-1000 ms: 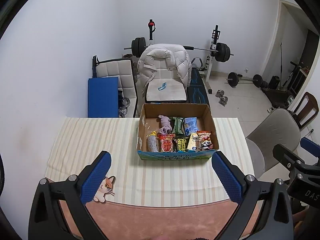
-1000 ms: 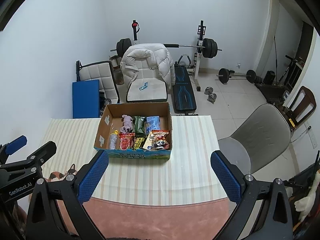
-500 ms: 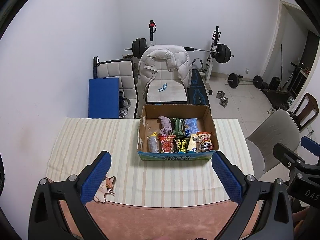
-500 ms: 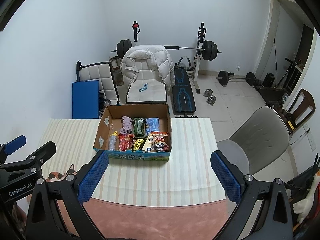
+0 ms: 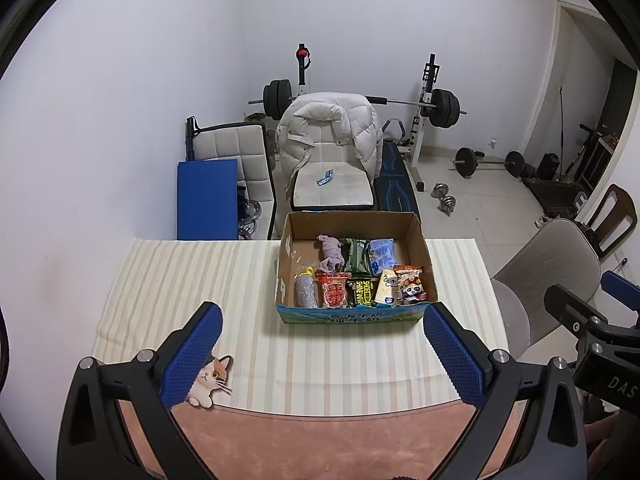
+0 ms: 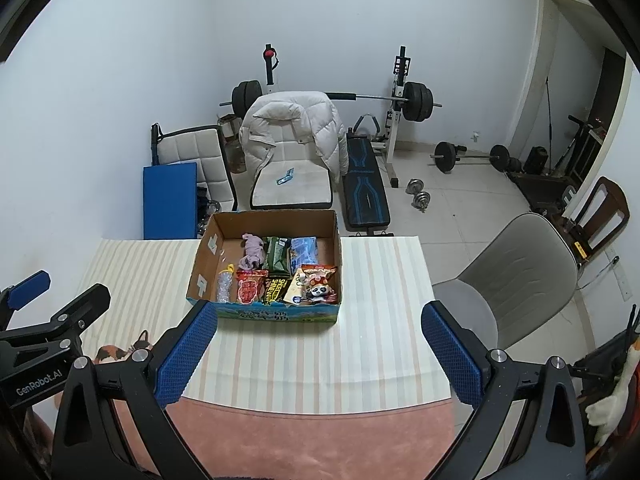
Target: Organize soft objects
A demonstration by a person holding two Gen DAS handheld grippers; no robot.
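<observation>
A cardboard box [image 5: 420, 240] [image 6: 208, 246] stands at the far side of the striped tablecloth, holding several snack packets, a purple soft toy [image 5: 331, 252] [image 6: 253, 251] and a small panda plush [image 5: 411, 291] [image 6: 320, 291]. A flat cat-shaped plush [image 5: 210, 380] [image 6: 120, 350] lies near the cloth's front left edge, partly behind my left fingers. My left gripper [image 5: 324, 354] hangs open and empty well short of the box. My right gripper [image 6: 319, 354] is likewise open and empty, held back over the front edge.
A striped cloth [image 5: 192, 280] covers a pink table [image 5: 320, 440]. Behind it stand a chair with a white jacket [image 5: 328, 132], a blue pad [image 5: 206, 196] and a weight bench [image 6: 366, 184]. A grey chair [image 6: 520, 264] sits at the right. A white plush [image 6: 612, 404] hangs far right.
Both views have shifted slightly, the box sitting a little lower in frame. Nothing was taken hold of or let go.
</observation>
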